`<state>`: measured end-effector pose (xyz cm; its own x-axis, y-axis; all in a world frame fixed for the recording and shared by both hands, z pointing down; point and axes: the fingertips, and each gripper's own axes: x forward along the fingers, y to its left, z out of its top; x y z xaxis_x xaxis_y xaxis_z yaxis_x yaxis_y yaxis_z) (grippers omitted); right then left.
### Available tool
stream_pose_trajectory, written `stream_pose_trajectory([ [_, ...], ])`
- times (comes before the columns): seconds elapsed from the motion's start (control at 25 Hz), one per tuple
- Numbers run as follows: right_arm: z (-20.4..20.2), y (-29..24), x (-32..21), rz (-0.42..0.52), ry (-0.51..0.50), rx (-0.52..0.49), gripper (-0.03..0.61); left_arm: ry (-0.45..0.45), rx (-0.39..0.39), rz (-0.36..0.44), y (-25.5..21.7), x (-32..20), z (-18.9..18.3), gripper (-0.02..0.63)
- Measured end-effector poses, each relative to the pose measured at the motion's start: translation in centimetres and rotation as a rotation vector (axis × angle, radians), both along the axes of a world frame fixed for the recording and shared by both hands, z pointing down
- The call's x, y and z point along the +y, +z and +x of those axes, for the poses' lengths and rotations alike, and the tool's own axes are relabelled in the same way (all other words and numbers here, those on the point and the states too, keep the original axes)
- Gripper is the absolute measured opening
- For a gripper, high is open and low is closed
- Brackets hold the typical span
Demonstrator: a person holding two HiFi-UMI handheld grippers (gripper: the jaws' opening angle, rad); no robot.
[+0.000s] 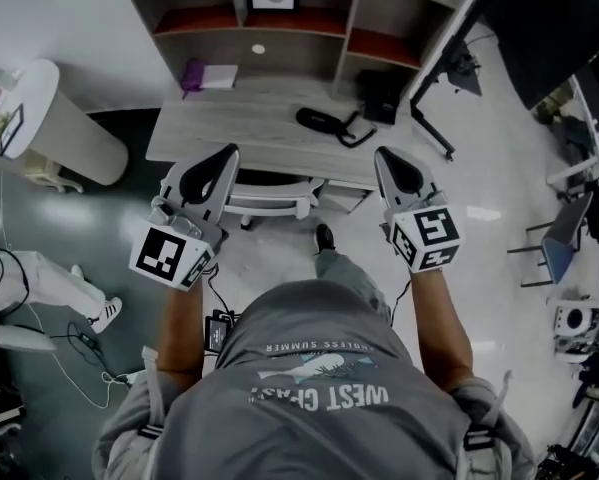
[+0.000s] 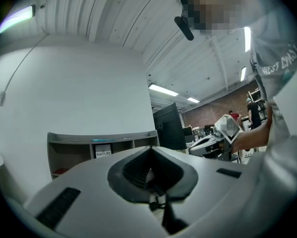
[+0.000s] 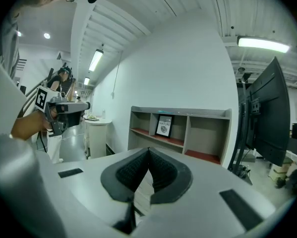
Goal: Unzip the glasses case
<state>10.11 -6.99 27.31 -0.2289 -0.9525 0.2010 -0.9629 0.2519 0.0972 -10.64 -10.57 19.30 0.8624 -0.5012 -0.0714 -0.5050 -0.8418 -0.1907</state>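
2 grippers are held level, side by side, short of the front edge of the desk [image 1: 229, 133] and not over it. I'd judge this as the approach, nothing touched yet. The left gripper [image 1: 222, 168] has its jaws pressed together with nothing between them. The right gripper [image 1: 391, 168] is the same, closed and empty. The glasses case [image 1: 321, 120], a dark oval with a looped strap, lies flat right of centre on the desktop. The zip tab is too small to see. Likely plan: 1 gripper pins the case, 1 pulls the zip.
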Motion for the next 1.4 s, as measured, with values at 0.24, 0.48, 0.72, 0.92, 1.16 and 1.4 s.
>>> stream_pose_trajectory([
  [0.24, 0.7, 3.1, -6.0, -0.047, -0.070, 0.059, 0.011, -0.070, -0.016, -0.024, 0.7, -3.5, -0.3, -0.002],
  [0.48, 2.2, 8.2, -12.0, -0.099, -0.143, 0.232, 0.012, -0.123, -0.027, -0.082, 2.4, -7.2, 0.9, -0.002],
  [0.72, 3.1, 14.5, -17.1, -0.144, -0.242, 0.427, 0.012, -0.165, -0.053, -0.149, 5.1, -10.6, 2.0, -0.002],
  [0.92, 2.9, 20.7, -21.0, -0.150, -0.354, 0.636, 0.012, -0.187, -0.071, -0.208, 7.8, -13.2, 2.7, -0.002],
  [1.16, 3.5, 28.5, -23.6, -0.213, -0.474, 0.775, 0.015, -0.232, -0.096, -0.271, 10.4, -14.8, 2.8, -0.002],
  [1.4, 4.1, 34.4, -25.4, -0.258, -0.556, 0.852, 0.028, -0.273, -0.117, -0.324, 12.4, -15.7, 2.7, -0.002],
])
